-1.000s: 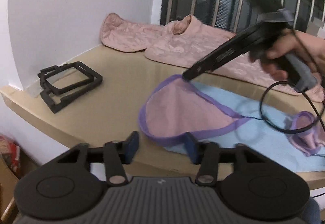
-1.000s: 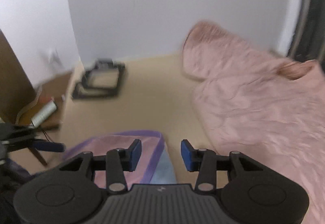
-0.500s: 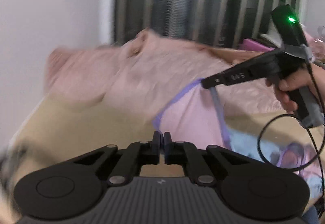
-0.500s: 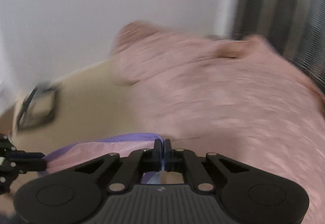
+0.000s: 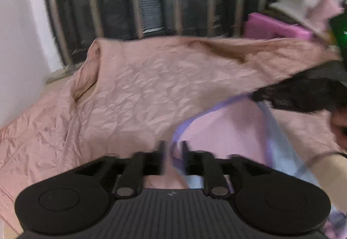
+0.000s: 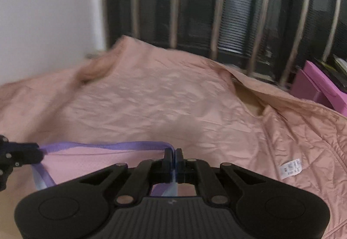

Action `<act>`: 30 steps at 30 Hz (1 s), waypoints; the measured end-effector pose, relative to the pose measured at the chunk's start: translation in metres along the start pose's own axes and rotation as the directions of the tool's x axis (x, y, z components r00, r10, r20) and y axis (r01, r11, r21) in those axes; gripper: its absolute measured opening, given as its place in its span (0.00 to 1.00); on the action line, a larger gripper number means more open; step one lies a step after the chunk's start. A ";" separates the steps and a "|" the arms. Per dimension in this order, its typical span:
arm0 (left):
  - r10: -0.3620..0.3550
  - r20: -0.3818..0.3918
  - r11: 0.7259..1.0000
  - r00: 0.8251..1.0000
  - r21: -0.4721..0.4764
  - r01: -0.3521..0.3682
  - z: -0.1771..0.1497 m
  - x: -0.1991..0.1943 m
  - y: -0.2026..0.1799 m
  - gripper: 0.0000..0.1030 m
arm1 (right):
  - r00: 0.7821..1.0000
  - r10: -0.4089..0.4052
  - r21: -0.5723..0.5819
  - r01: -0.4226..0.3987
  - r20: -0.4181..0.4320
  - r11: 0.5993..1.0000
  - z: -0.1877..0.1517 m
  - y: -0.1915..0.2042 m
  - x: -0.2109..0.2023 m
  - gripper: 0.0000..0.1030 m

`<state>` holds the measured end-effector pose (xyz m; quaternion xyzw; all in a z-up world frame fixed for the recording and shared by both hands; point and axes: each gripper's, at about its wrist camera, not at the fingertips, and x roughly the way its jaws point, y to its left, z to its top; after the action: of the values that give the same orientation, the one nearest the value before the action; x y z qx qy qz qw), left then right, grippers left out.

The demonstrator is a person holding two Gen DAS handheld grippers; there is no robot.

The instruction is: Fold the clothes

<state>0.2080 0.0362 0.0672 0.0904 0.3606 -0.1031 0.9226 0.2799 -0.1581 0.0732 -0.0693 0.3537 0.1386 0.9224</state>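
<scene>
Right tool (image 6: 173,160) clamped tight on the purple hem (image 6: 104,145) of the small pink garment (image 6: 97,165). Left tool (image 5: 172,153) opening up, hem edge between the pads but not pinched any more. Hem stretched roughly left-to-right between the two tools, garment hanging just over the big quilted pink jacket (image 5: 141,91) on the desk, window bars (image 6: 219,5) at the far side. Probably down to the right tool alone, the only one gripping, to carry that edge across for the fold.
</scene>
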 end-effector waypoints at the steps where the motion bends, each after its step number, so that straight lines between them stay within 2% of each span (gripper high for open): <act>1: 0.034 -0.017 0.999 0.999 -0.006 -0.035 0.001 0.009 0.000 0.38 | 1.000 -0.012 0.002 0.013 -0.016 1.000 -0.001 -0.004 0.009 0.05; 2: 0.053 -0.015 0.999 0.998 -0.003 -0.054 -0.001 0.007 0.000 0.37 | 0.999 -0.018 0.008 0.019 -0.027 1.000 -0.002 -0.006 0.015 0.08; 4: 0.072 0.030 0.997 0.997 -0.014 -0.072 -0.008 -0.019 0.000 0.37 | 1.000 -0.008 0.023 0.008 0.003 1.000 -0.006 -0.012 0.003 0.29; 6: 0.087 0.093 0.996 0.992 -0.028 -0.085 -0.018 -0.061 -0.008 0.39 | 0.997 0.048 0.042 -0.051 0.067 0.998 -0.012 -0.015 -0.028 0.36; 7: 0.072 0.138 0.997 0.988 -0.044 -0.066 -0.029 -0.087 -0.012 0.46 | 0.990 0.099 0.046 -0.104 0.101 0.993 -0.019 -0.018 -0.054 0.36; 8: 0.041 0.163 0.998 0.986 -0.058 -0.032 -0.046 -0.108 -0.020 0.54 | 0.979 0.150 0.049 -0.158 0.136 0.986 -0.026 -0.021 -0.079 0.38; 10: -0.020 0.213 0.996 0.977 -0.083 0.039 -0.082 -0.149 -0.037 0.56 | 0.950 0.259 0.021 -0.266 0.172 0.964 -0.047 -0.015 -0.132 0.51; 12: -0.061 0.242 0.993 0.968 -0.082 0.083 -0.117 -0.176 -0.059 0.57 | 0.923 0.345 -0.029 -0.345 0.170 0.938 -0.084 -0.011 -0.179 0.54; 15: -0.091 0.251 0.993 0.964 -0.045 0.106 -0.172 -0.197 -0.099 0.57 | 0.889 0.438 -0.079 -0.431 0.129 0.899 -0.151 -0.004 -0.218 0.53; 16: -0.110 0.228 0.991 0.967 -0.052 0.125 -0.185 -0.198 -0.109 0.57 | 0.878 0.466 -0.083 -0.459 0.107 0.884 -0.174 -0.004 -0.224 0.51; 17: -0.135 0.191 0.986 0.972 -0.067 0.150 -0.195 -0.194 -0.119 0.57 | 0.880 0.467 -0.085 -0.461 0.081 0.883 -0.195 -0.005 -0.224 0.51; 19: -0.199 0.144 0.973 0.969 -0.090 0.213 -0.204 -0.186 -0.131 0.57 | 0.895 0.444 -0.080 -0.440 0.048 0.895 -0.228 -0.008 -0.222 0.49; 21: -0.202 0.117 0.976 0.972 -0.064 0.210 -0.207 -0.180 -0.145 0.56 | 0.897 0.440 -0.037 -0.439 0.029 0.898 -0.247 -0.009 -0.218 0.44; 22: -0.206 0.110 0.977 0.972 -0.026 0.210 -0.207 -0.177 -0.151 0.44 | 0.894 0.447 -0.012 -0.447 0.027 0.894 -0.255 -0.010 -0.216 0.38; 23: -0.214 0.082 0.976 0.973 -0.017 0.216 -0.208 -0.172 -0.154 0.14 | 0.888 0.459 0.004 -0.460 0.035 0.888 -0.260 -0.010 -0.214 0.36; 24: -0.221 0.054 0.975 0.974 -0.009 0.222 -0.208 -0.167 -0.156 0.06 | 0.888 0.459 0.008 -0.460 0.033 0.888 -0.263 -0.009 -0.212 0.30; 25: -0.229 0.050 0.973 0.972 -0.008 0.230 -0.209 -0.167 -0.155 0.04 | 0.892 0.451 0.010 -0.451 0.030 0.892 -0.266 -0.007 -0.210 0.20; 27: -0.245 0.041 0.969 0.969 -0.008 0.246 -0.211 -0.167 -0.152 0.01 | 0.895 0.446 0.036 -0.446 0.027 0.894 -0.267 -0.007 -0.203 0.07; 30: -0.274 0.028 0.962 0.961 -0.005 0.274 -0.217 -0.176 -0.141 0.00 | 0.900 0.435 0.081 -0.436 0.029 0.896 -0.278 -0.004 -0.206 0.05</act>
<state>-0.0953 -0.0254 0.0178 0.0341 0.3579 -0.2292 0.9046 -0.0416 -0.2668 0.0063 0.0516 0.3611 0.3267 0.8719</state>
